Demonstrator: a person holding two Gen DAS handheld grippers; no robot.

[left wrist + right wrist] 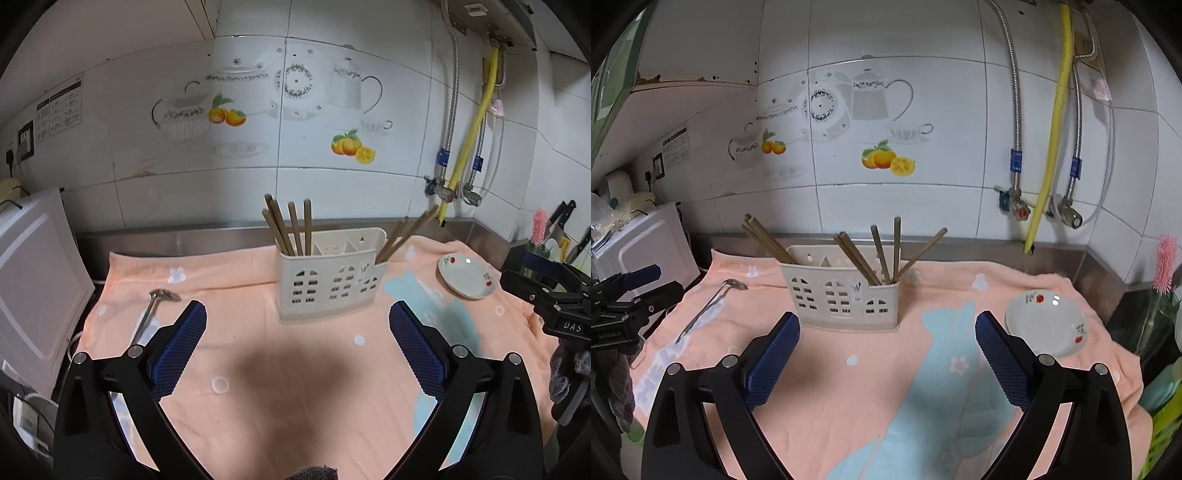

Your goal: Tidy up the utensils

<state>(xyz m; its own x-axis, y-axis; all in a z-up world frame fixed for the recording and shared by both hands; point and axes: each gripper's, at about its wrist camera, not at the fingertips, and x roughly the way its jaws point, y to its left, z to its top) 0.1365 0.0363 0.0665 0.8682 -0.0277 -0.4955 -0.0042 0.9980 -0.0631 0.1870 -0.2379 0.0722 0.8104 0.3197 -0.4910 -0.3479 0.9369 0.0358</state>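
Utensil holder: cream plastic, window-shaped cutouts, several compartments; stands upright mid-counter on peach towel, toward the far side near the steel backsplash.

Chopsticks, left group: brown, approx. five, leaning in holder's left end compartment.

Chopsticks, right group: brown, leaning out to the right from the right end compartment; count unclear in left wrist view due to blur, right wrist view shows approx. five there.

Spoon: metal, lies flat on towel, left of holder, well apart from it; bowl end far, handle near, partly hidden behind a left gripper finger.

Plate: small, white w/ red fruit print, on towel right of holder, apart from it.

Left gripper: blue-padded fingers spread wide, nothing between them; sits near side of holder, not touching.

Right gripper: fingers likewise spread wide, empty; holder just beyond tips, plate just right of its right finger.

Misc.: white appliance at left edge; tiled wall w/ teapot and orange decals.
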